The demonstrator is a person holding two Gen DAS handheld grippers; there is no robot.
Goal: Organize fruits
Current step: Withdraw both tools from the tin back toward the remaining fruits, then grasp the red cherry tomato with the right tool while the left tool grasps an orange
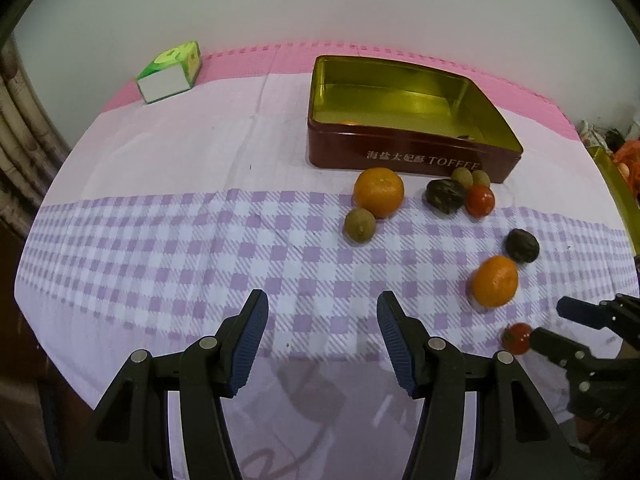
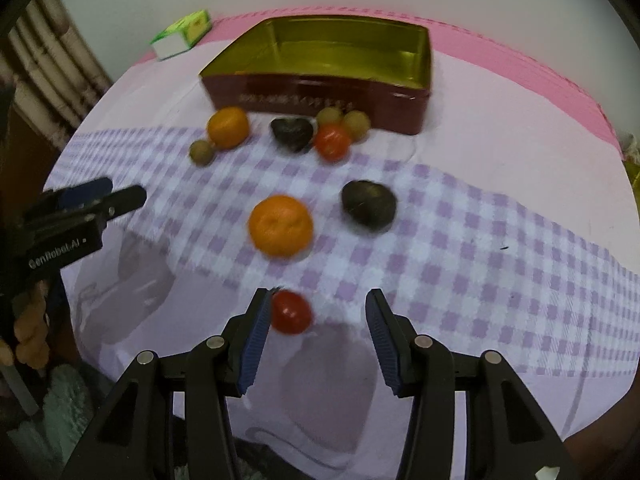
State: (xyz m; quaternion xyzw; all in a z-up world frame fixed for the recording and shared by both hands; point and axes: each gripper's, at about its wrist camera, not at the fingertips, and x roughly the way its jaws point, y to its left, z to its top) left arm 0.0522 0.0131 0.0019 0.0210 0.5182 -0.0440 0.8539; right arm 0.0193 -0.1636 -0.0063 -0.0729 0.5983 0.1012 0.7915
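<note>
Right gripper (image 2: 316,312) jaws apart, small red tomato (image 2: 291,312) between them, hard against the left-side jaw, not clamped. Prob. soft, thin-skinned, rolls easy: pinch across its middle, gently. Left gripper (image 1: 322,312) jaws apart w/ nothing between, tin (image 1: 404,148) far ahead.

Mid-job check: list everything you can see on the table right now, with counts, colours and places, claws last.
Toffee tin: one, dark red outside, gold inside, open, far side of cloth.
Oranges: two; one before the tin, one nearer.
Red tomatoes: two; one by the tin, one between the right claw's fingers.
Greenish-brown small fruits: three; one beside the far orange, two against the tin.
Dark wrinkled fruits: two.
Green carton: one, far left.
Checked cloth: one, lilac-white.
Left claw: open, empty.
Right claw: open around near tomato.
</note>
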